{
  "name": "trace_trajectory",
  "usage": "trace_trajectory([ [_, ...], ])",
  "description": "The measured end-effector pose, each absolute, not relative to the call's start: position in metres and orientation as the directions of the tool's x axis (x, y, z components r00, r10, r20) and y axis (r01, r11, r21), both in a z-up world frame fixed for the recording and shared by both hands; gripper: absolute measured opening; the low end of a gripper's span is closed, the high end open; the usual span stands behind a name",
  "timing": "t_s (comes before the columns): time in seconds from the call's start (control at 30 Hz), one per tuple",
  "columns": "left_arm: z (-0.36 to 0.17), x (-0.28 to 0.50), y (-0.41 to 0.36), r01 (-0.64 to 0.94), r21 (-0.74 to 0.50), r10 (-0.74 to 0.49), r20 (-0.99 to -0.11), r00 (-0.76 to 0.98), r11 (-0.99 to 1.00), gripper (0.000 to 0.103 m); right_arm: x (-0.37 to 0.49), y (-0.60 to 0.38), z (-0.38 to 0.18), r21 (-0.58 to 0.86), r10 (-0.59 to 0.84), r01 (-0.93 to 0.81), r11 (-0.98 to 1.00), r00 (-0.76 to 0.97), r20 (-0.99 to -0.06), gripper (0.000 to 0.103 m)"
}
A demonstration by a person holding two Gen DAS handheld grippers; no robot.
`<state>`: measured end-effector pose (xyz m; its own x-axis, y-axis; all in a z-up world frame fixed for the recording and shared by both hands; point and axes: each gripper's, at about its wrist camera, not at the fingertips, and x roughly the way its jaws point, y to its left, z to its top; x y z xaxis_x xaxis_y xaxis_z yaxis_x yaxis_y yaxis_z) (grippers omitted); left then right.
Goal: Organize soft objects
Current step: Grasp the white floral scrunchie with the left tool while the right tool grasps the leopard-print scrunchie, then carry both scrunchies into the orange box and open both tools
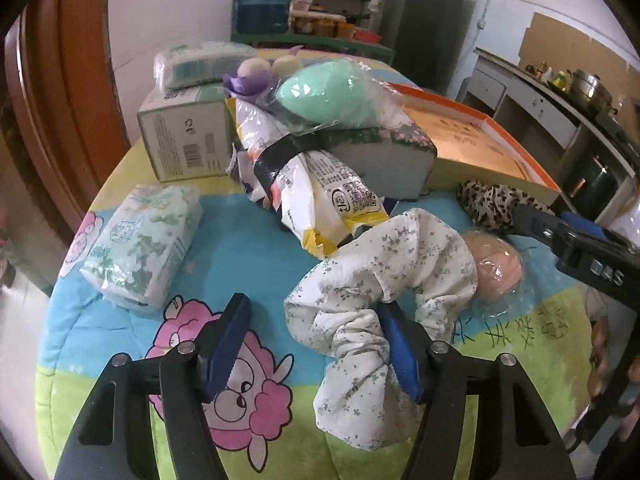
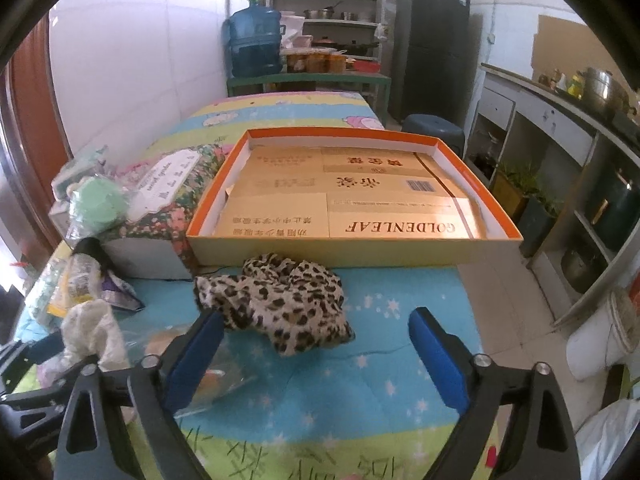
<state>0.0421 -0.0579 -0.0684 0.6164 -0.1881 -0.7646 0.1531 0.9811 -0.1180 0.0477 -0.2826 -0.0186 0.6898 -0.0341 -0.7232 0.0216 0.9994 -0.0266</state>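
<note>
A white floral cloth [image 1: 372, 300] lies bunched on the cartoon blanket, also at the left of the right wrist view [image 2: 90, 332]. My left gripper [image 1: 316, 320] is open, its right finger touching the cloth and part of the cloth between the jaws. A leopard-print cloth [image 2: 280, 300] lies before the orange-rimmed cardboard box [image 2: 400, 248]; it also shows in the left wrist view [image 1: 492, 204]. My right gripper [image 2: 316, 336] is open, just short of the leopard cloth, its left finger at the cloth's edge. A pink sponge in plastic [image 1: 496, 268] lies beside the white cloth.
Tissue packs [image 1: 148, 248], a green carton [image 1: 184, 140], a yellow-white bag bound with black tape [image 1: 320, 196], a mint sponge in plastic [image 1: 320, 96] and a floral box [image 2: 172, 200] crowd the left. A counter [image 2: 560, 120] and the floor lie at right.
</note>
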Motion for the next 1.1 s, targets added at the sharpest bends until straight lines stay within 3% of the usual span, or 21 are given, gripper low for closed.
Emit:
trace_trajectory([
  [0.07, -0.07, 0.042, -0.062, 0.178, -0.081, -0.176, -0.766, 0.619, 0.981, 0.067, 0.055, -0.281, -0.024, -0.029, -0.021, -0.001, 1.0, 0.677, -0.736, 0.081],
  [0.2, -0.071, 0.045, -0.069, 0.203, -0.039, -0.156, -0.781, 0.604, 0.978, 0.066, 0.068, -0.28, -0.036, 0.032, 0.06, -0.057, 0.998, 0.628, -0.776, 0.053],
  [0.27, -0.069, 0.046, -0.069, 0.203, -0.041, -0.157, -0.784, 0.6, 0.978, 0.061, 0.071, -0.283, -0.042, 0.088, 0.11, -0.067, 0.994, 0.601, -0.791, 0.041],
  [0.33, -0.067, 0.045, -0.065, 0.208, -0.061, -0.176, -0.782, 0.598, 0.976, 0.039, 0.07, -0.284, -0.045, 0.108, 0.126, -0.066, 0.992, 0.598, -0.792, 0.026],
  [0.43, -0.064, 0.044, -0.06, 0.211, -0.081, -0.194, -0.78, 0.595, 0.974, 0.015, 0.067, -0.285, -0.046, 0.115, 0.129, -0.063, 0.991, 0.601, -0.789, 0.013],
  [0.57, -0.061, 0.04, -0.057, 0.213, -0.087, -0.201, -0.773, 0.601, 0.973, 0.011, 0.059, -0.286, -0.043, 0.112, 0.122, -0.056, 0.992, 0.623, -0.773, 0.008],
  [1.1, 0.002, 0.024, -0.051, 0.222, -0.086, -0.222, -0.664, 0.714, 0.971, 0.01, 0.035, -0.292, 0.02, 0.078, 0.104, -0.069, 0.995, 0.728, -0.678, 0.008],
])
